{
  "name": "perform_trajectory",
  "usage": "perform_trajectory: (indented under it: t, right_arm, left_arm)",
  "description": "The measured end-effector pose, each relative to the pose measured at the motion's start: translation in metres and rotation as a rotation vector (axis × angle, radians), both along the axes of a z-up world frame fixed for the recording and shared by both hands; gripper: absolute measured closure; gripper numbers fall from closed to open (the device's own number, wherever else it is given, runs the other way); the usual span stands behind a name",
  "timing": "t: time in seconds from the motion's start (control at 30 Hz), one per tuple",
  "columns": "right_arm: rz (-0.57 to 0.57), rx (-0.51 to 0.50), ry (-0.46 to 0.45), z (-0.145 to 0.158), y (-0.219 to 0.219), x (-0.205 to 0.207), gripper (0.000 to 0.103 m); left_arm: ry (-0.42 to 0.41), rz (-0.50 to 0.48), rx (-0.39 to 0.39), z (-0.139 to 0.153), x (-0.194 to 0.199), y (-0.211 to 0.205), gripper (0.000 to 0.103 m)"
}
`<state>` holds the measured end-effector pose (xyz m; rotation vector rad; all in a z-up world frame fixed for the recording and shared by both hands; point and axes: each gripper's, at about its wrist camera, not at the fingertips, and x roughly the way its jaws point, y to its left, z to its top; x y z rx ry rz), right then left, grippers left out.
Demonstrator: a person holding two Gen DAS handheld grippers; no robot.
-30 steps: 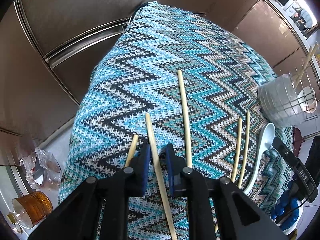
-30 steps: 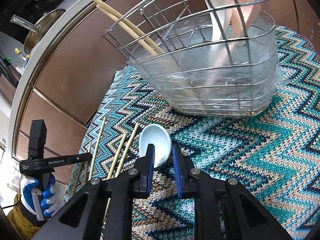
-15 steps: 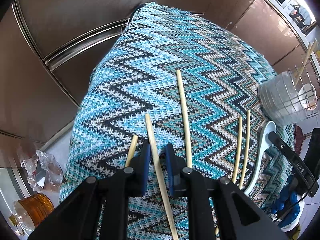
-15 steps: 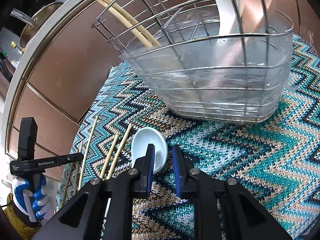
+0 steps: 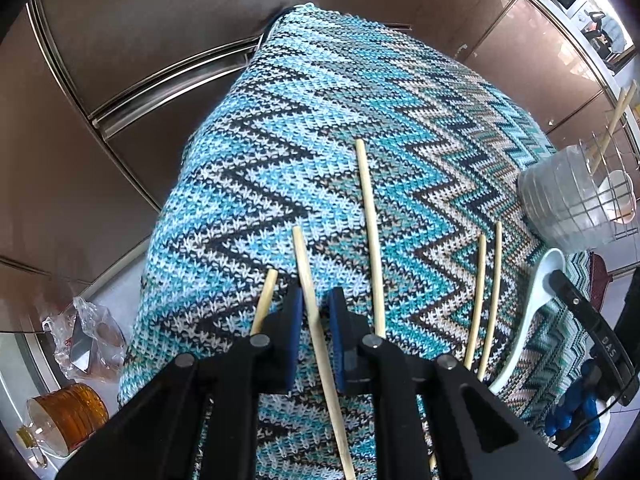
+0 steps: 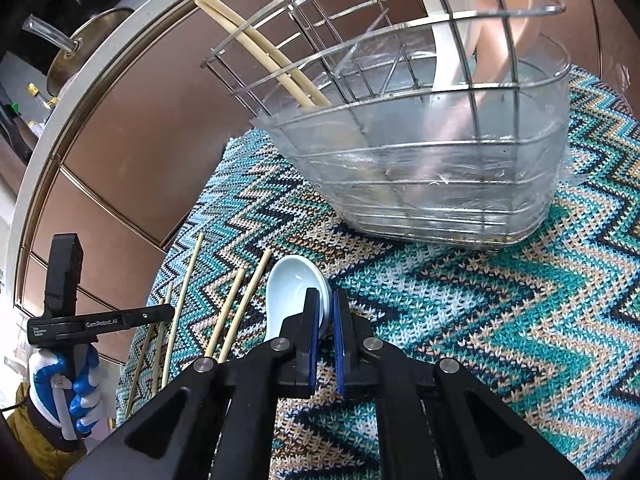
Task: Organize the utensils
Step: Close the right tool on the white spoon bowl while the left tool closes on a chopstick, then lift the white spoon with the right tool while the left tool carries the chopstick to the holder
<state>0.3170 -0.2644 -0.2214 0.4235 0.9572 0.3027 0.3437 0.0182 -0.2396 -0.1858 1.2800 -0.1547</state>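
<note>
Several bamboo chopsticks lie on the zigzag knit cloth [image 5: 320, 100]. My left gripper [image 5: 313, 306] straddles one chopstick [image 5: 316, 320], its jaws a little apart on either side of it. Other chopsticks [image 5: 370, 232] [image 5: 488, 300] lie to its right. My right gripper [image 6: 327, 309] is closed on the rim of a white ceramic spoon [image 6: 288, 292], which lies on the cloth just before a wire utensil basket [image 6: 440, 168]. The basket holds two chopsticks [image 6: 256, 44] and white spoons [image 6: 452, 40]. The spoon [image 5: 536, 300] and basket [image 5: 568, 200] also show in the left wrist view.
Brown cabinet fronts [image 5: 120, 40] surround the cloth-covered table. An amber glass jar [image 5: 68, 416] and a plastic bag [image 5: 88, 340] sit on the floor at lower left. The left hand in a blue glove [image 6: 64, 388] shows in the right wrist view.
My right gripper has moved closer to the basket and its jaws have narrowed onto the white spoon's rim. The left gripper has stayed over its chopstick.
</note>
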Motion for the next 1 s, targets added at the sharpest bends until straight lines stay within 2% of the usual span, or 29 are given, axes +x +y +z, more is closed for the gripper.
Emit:
perform_trajectory:
  t: [0.2, 0.43, 0.6, 1.0]
  right_arm:
    - [-0.005, -0.034, -0.045, 0.018, -0.003, -0.016, 0.097]
    - [-0.029, -0.079, -0.111, 0.043, -0.005, -0.041, 0.097]
    - [-0.06, -0.085, -0.157, 0.063, -0.014, -0.064, 0.097]
    - [-0.093, -0.137, -0.254, 0.11, -0.01, -0.117, 0.097]
  left_arm:
    - [-0.005, 0.002, -0.009, 0.002, -0.001, 0.002, 0.097]
    - [-0.064, 0.002, -0.033, 0.02, -0.013, 0.003, 0.097]
    - [-0.152, -0.006, -0.102, 0.043, -0.031, 0.007, 0.098]
    - [-0.345, -0.039, -0.128, 0.108, -0.092, 0.015, 0.098]
